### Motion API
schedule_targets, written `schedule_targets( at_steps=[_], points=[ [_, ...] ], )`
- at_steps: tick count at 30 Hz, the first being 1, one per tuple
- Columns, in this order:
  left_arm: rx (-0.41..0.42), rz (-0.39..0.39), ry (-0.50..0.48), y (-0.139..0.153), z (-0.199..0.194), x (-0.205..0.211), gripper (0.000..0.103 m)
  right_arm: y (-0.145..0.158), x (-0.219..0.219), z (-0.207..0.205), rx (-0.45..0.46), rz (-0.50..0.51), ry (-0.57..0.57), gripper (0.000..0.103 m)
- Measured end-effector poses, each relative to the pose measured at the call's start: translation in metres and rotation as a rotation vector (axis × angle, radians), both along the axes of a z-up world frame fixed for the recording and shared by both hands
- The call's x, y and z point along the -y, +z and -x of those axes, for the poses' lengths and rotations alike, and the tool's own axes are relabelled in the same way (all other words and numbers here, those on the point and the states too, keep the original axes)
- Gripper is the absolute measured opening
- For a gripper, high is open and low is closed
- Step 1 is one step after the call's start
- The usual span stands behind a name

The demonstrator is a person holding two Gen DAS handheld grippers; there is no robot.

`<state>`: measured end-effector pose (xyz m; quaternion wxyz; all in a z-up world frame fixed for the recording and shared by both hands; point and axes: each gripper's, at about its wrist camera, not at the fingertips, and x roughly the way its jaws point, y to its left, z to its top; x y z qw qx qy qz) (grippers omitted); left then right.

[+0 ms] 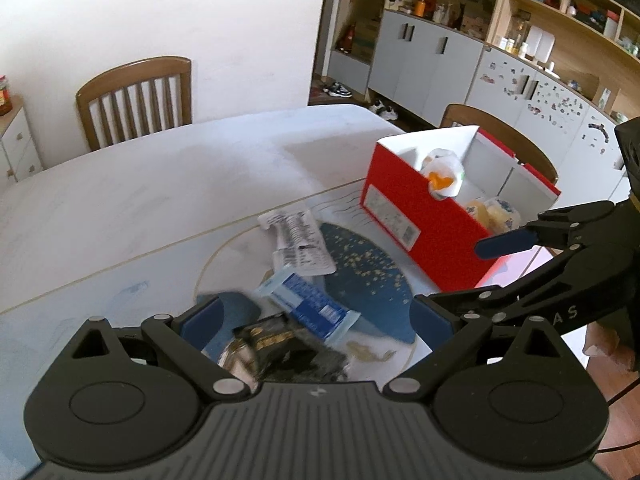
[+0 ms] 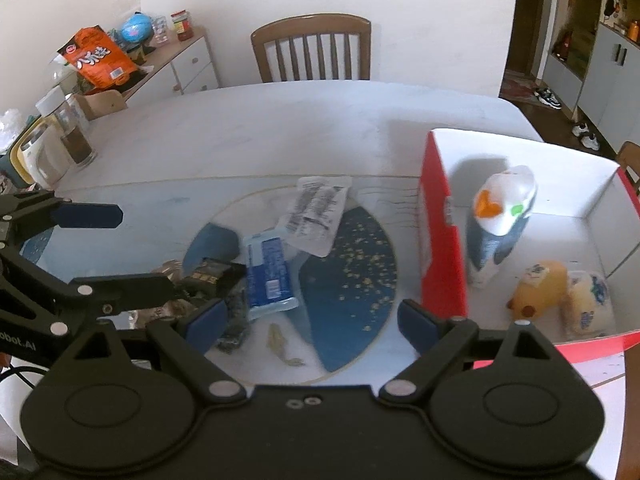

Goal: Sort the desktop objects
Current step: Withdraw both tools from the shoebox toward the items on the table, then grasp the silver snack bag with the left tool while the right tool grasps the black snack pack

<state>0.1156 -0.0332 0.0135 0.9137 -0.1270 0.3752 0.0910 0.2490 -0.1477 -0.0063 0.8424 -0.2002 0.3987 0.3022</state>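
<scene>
At the bottom of the frame the right gripper (image 2: 316, 322) holds its blue-padded jaws wide apart over a white table (image 2: 248, 132). Centre frame lie a blue rectangular packet (image 2: 267, 276) and a clear printed sachet (image 2: 318, 214). Right of them stands a red cardboard box (image 2: 442, 248) holding a white bottle (image 2: 500, 216).

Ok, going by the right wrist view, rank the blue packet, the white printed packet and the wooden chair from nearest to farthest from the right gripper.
1. Blue packet, just ahead of the right gripper, a little left.
2. White printed packet, farther up the table, behind the blue one.
3. Wooden chair, beyond the table's far edge, against the wall.
</scene>
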Motion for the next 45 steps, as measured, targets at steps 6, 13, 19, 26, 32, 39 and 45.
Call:
schedule_targets(
  at_steps=[6,13,19,26,32,39,45],
  points=[
    [0.003,0.000,0.031,-0.009,0.017,-0.010,0.100,-0.008,-0.010,0.004,-0.011,0.010,0.001,0.093],
    [-0.012,0.006,0.062,-0.023,0.033,-0.017,0.100,-0.019,-0.016,0.003,-0.030,0.021,0.001,0.093],
    [-0.033,0.006,0.096,-0.038,0.043,-0.028,0.100,-0.030,-0.023,0.001,-0.043,0.035,0.013,0.093],
    [-0.058,0.029,0.097,-0.057,0.046,-0.036,0.100,-0.042,-0.037,-0.005,-0.061,0.054,0.032,0.093],
    [-0.083,0.047,0.069,-0.074,0.043,-0.033,0.100,-0.055,-0.050,-0.010,-0.076,0.089,0.054,0.092],
    [-0.096,0.042,0.055,-0.085,0.040,-0.035,0.100,-0.073,-0.054,-0.011,-0.107,0.114,0.065,0.091],
    [-0.102,0.049,0.029,-0.095,0.037,-0.034,0.099,-0.090,-0.062,-0.006,-0.132,0.134,0.080,0.087]
  ],
)
